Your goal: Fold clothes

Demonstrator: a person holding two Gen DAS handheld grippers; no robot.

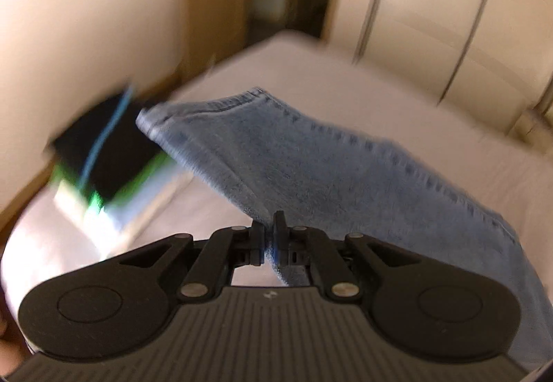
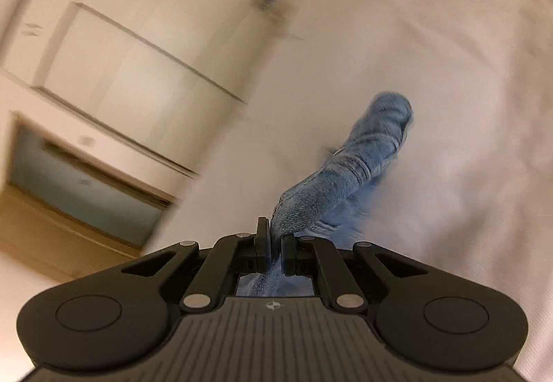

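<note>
The left tongs [image 1: 269, 237] are closed on the edge of a pair of blue jeans [image 1: 311, 161]. The thin fold of denim is pressed between the two black pads. From this grip the jeans spread away in a wide, flat sheet, raised over the bed [image 1: 397, 85]. One stitched seam runs along the far side of the sheet, and a hemmed end points toward the upper left of the left wrist view. Just beyond that end a black thing with green and blue lines [image 1: 103, 147] is visible, but it is too blurred to tell what it is. At the lower left edge a small part of the person's hand [image 1: 7, 340] shows beside the tool.

The right tongs [image 2: 274, 244] are also closed on the jeans [image 2: 345, 171]. Here the denim is gathered into a narrow, wrinkled roll that goes up from the pads and ends in a rounded bunch. Some of the cloth passes between the pads and shows again in the small opening behind them. Under the jeans lies the pale sheet of the bed [image 2: 449, 71]. On the left of the right wrist view stands a cream wardrobe [image 2: 121, 47], and lower a wooden frame with a grey-blue panel [image 2: 69, 181]. Both views are blurred.
</note>
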